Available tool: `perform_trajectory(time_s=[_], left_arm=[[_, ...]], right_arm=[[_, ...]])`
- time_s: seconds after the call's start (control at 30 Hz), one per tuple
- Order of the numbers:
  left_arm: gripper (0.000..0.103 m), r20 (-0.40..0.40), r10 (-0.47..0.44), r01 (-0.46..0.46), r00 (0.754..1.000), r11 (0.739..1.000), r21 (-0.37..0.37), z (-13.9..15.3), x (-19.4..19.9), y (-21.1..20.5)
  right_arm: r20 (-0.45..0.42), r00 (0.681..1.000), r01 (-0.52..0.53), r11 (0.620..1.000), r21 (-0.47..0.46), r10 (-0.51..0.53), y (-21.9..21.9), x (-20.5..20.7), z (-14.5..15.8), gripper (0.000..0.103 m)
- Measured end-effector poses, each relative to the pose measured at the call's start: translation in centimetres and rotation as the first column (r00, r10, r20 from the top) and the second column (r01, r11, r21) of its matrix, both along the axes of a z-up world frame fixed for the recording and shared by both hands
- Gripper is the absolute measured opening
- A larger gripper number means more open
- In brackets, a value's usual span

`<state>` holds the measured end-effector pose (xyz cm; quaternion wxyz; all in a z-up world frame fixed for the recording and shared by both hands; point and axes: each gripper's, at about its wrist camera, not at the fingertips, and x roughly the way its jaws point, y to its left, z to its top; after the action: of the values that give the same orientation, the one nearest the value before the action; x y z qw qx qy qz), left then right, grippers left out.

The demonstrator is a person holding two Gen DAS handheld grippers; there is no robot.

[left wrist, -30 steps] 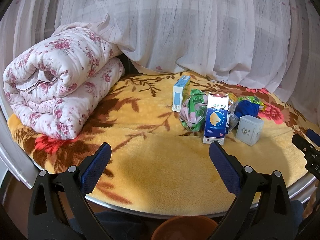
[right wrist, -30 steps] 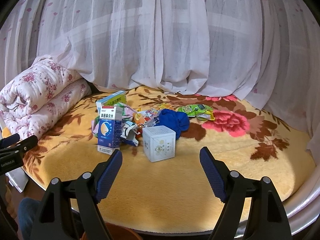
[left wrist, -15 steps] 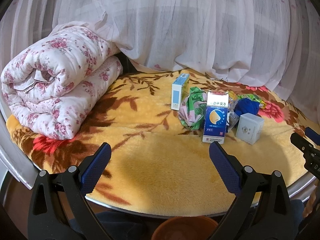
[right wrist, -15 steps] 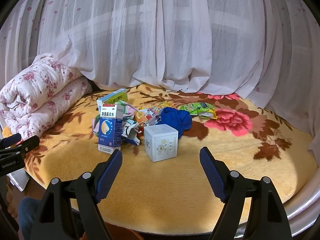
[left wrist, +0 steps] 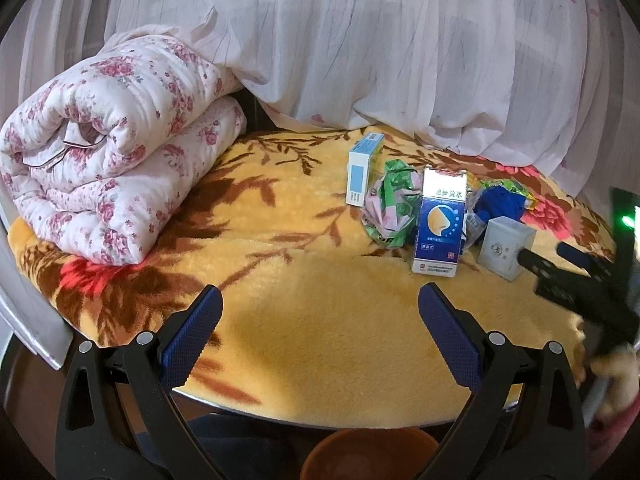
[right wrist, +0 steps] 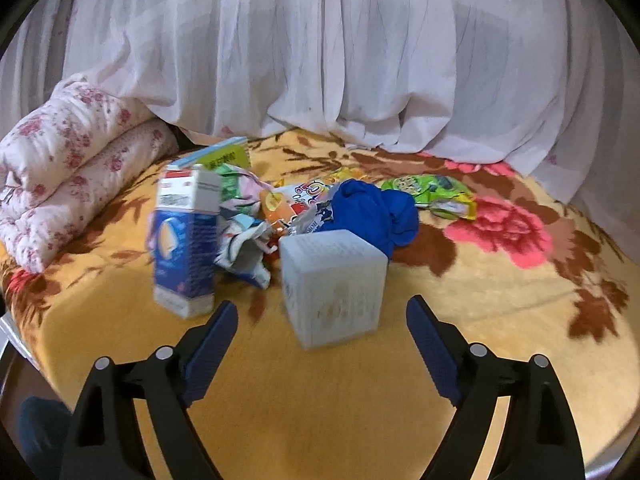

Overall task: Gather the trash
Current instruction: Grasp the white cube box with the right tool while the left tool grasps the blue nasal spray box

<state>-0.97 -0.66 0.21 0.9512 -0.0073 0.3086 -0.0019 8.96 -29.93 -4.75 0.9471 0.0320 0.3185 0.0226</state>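
A heap of trash lies on the yellow floral blanket point(left wrist: 320, 320): a white cube box point(right wrist: 334, 284) point(left wrist: 505, 246), an upright blue-and-white carton point(right wrist: 186, 240) point(left wrist: 440, 226), a light-blue box point(left wrist: 362, 170), crumpled wrappers point(left wrist: 390, 210), a blue cloth bundle point(right wrist: 374, 212) and a green snack packet point(right wrist: 432, 192). My right gripper point(right wrist: 322, 354) is open and empty, close in front of the cube box. It shows at the right edge of the left wrist view point(left wrist: 576, 280). My left gripper point(left wrist: 320, 334) is open and empty, well short of the heap.
A rolled pink floral quilt point(left wrist: 108, 168) lies at the left. White sheer curtains point(right wrist: 320, 52) hang behind the blanket. A brown pot rim point(left wrist: 368, 452) sits below the round edge near me.
My right gripper has moved forward towards the white cube box, which now looks larger and blurred. The left gripper has barely moved. Both stay open.
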Motion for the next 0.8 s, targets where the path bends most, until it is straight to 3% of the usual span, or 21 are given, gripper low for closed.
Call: perform_trajectory(time_s=[0.27, 0.37, 0.4, 0.57, 0.8], left_arm=[[0.096, -0.011, 0.008, -0.008, 1.000, 1.000, 0.002, -0.2, 0.3, 0.2], [0.096, -0.016, 0.004, -0.004, 1.000, 1.000, 0.004, -0.3, 0.4, 0.0], [0.096, -0.018, 0.000, 0.000, 1.000, 1.000, 0.002, -0.4, 0.5, -0.1], [0.096, -0.021, -0.069, 0.068, 0.997, 0.997, -0.039, -1.0, 1.2, -1.1], [0.096, -0.031, -0.220, 0.217, 0.975, 0.973, -0.081, -3.5, 4.5, -4.3]], right_arm=[[-0.115, 0.993, -0.025, 0.998, 0.057, 0.031, -1.5, 5.6, -1.6, 0.090], [-0.136, 0.989, -0.047, 0.998, 0.046, 0.052, -1.4, 6.3, -1.9, 0.078], [-0.144, 0.987, -0.062, 0.997, 0.049, 0.068, -1.2, 6.4, -2.0, 0.067], [-0.130, 0.989, -0.063, 0.995, 0.077, 0.073, -1.4, 5.4, -1.3, 0.065], [-0.041, 0.998, -0.041, 0.991, 0.130, 0.047, -3.3, 0.5, 2.2, 0.063]])
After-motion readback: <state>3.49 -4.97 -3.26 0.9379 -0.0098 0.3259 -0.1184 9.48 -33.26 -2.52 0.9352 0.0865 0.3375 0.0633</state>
